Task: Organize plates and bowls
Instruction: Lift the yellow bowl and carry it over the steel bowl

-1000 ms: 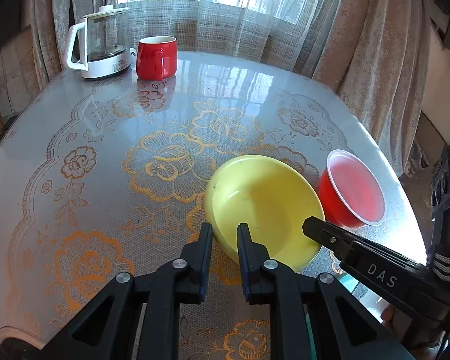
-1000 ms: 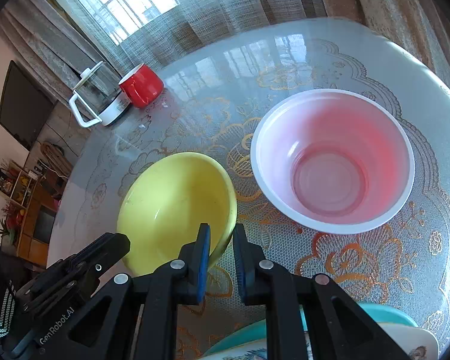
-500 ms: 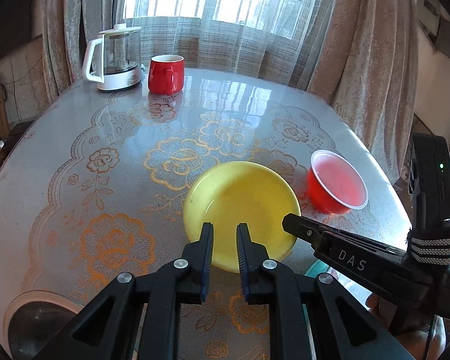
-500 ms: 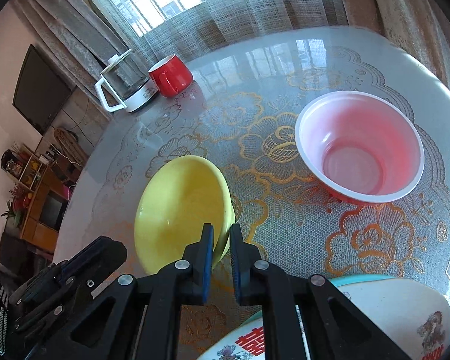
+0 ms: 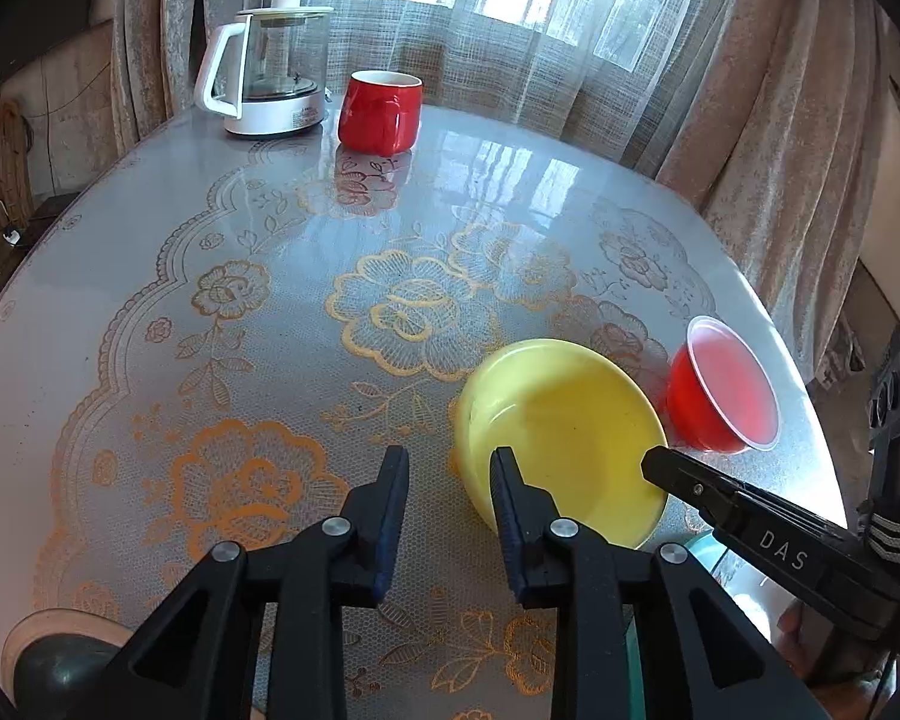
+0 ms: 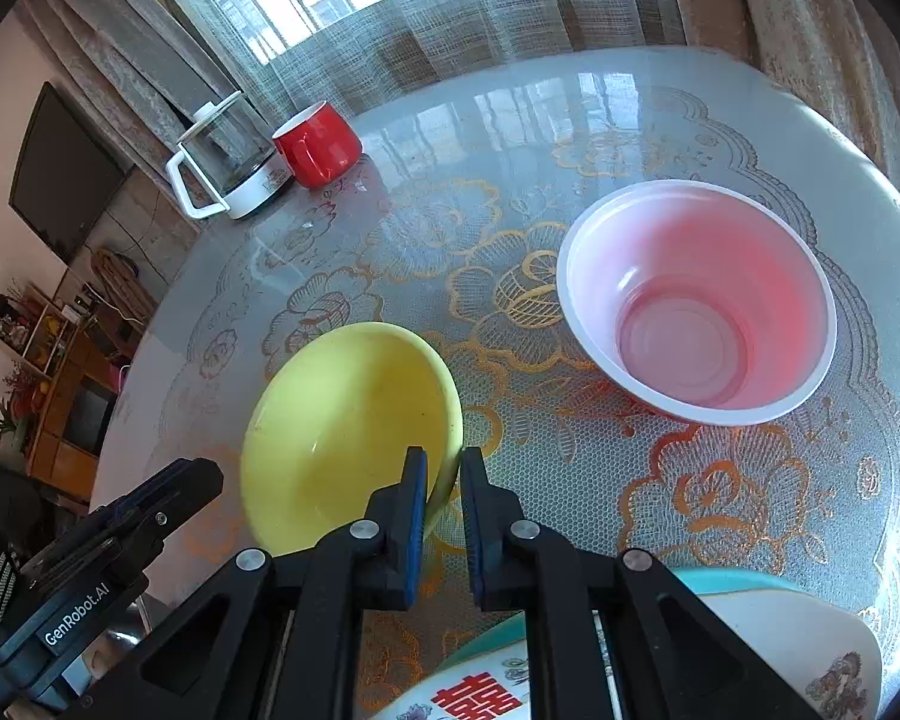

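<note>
Teal-rimmed plate (image 6: pixel 768 618) at near tabletop edge, cut off by frame, partly hidden behind right gripper (image 6: pixel 444 477). Right fingers narrow, pinching near rim of yellow bowl (image 6: pixel 342 420); bowl tilted, whether base touches tabletop (image 5: pixel 270 276) unclear. Left gripper (image 5: pixel 447 480) just beside bowl, fingers just widened, gap holds nothing, right finger overlaps bowl's outer wall; contact unclear. Red plastic bowl (image 6: pixel 699 300) upright just beyond. Far edge: red mug (image 5: pixel 381 114), glass kettle (image 5: pixel 270 72).
</note>
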Demonstrator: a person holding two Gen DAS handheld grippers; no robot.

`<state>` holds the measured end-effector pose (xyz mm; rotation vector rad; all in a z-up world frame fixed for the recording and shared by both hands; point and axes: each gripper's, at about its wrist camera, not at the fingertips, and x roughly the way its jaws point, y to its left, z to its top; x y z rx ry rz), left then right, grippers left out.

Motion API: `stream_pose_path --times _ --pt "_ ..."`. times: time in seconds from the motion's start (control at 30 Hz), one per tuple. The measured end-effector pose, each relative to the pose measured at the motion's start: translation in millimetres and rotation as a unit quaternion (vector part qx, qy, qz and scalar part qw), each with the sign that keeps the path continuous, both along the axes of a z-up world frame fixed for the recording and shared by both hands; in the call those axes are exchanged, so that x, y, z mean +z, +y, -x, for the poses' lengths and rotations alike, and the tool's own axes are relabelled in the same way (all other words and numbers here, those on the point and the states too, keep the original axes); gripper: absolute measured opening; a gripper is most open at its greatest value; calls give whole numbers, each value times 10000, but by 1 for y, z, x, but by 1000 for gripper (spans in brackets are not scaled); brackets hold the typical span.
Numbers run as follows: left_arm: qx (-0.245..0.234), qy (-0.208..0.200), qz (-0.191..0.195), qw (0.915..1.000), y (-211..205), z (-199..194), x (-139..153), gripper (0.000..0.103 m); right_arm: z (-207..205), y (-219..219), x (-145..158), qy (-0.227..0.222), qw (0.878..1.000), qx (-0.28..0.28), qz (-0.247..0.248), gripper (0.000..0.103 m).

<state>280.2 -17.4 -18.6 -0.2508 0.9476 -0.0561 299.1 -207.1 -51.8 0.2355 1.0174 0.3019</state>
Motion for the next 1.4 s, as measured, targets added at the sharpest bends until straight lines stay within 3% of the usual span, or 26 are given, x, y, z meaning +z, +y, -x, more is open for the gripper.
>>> stream_pose_path --times 0.13,0.2,0.27,0.57,0.9,1.4 --pt "-241 153 13 9996 -10 -11 -9 29 -4 -2 -3 29 10000 8 31 12" --pt "-339 160 -24 9993 -17 -13 -13 19 -6 -2 -5 30 10000 17 32 12" --pt "-410 79 -138 9990 -21 -10 -13 18 -7 1 -5 3 10000 22 66 12" --pt "-491 -351 -212 9980 -19 27 19 18 23 -11 20 -263 9990 61 -350 11" --pt "-217 -867 -448 9950 -1 96 49 18 75 7 44 -557 9951 527 -630 11" --pt "546 -1061 -622 9909 51 180 49 18 126 67 38 -487 9865 1358 -772 11"
